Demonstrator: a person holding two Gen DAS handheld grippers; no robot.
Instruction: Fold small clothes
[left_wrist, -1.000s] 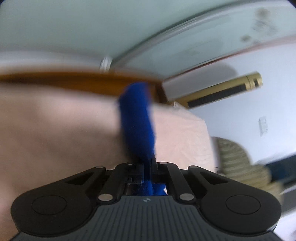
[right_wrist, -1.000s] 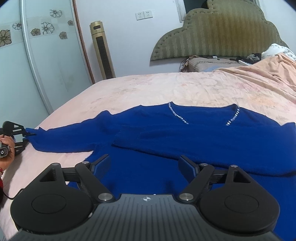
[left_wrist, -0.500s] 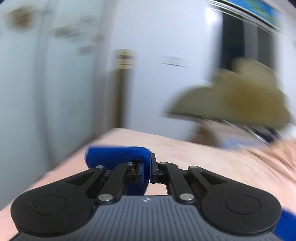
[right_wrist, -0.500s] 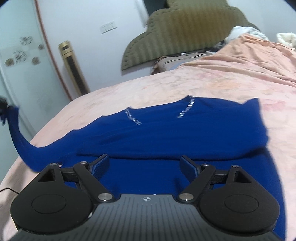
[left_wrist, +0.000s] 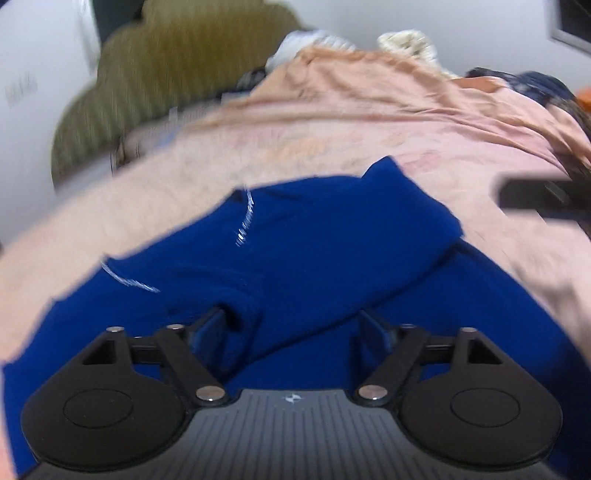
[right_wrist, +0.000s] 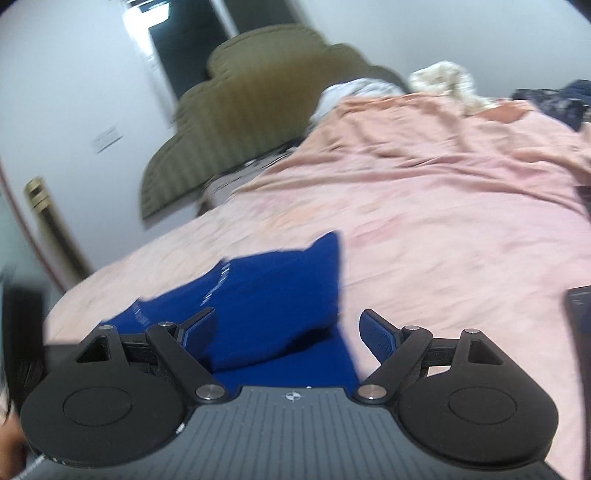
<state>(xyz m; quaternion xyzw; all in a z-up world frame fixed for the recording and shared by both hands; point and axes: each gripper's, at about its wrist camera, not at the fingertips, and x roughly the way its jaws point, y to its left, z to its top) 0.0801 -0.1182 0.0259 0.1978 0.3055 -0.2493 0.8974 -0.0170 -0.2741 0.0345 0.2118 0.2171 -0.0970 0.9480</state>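
Blue sweater (left_wrist: 332, 251) lies on the pink bed (left_wrist: 184, 192). The left gripper (left_wrist: 295, 332), clamping its sleeve a moment ago, now gapes above it: sleeve folded across. The right gripper (right_wrist: 288, 328) also spreads wide, empty.

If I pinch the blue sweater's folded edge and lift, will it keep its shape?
Probably not. The blue sweater looks like soft knit, its sleeve already draped in loose folds, so it should sag. On the wrinkled pink bedspread it would likely drag and bunch rather than slide.

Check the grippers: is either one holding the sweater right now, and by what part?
Neither. The left gripper is open above the blue sweater, with a sleeve fold lying between its fingers unclamped. The right gripper is open too, holding nothing.
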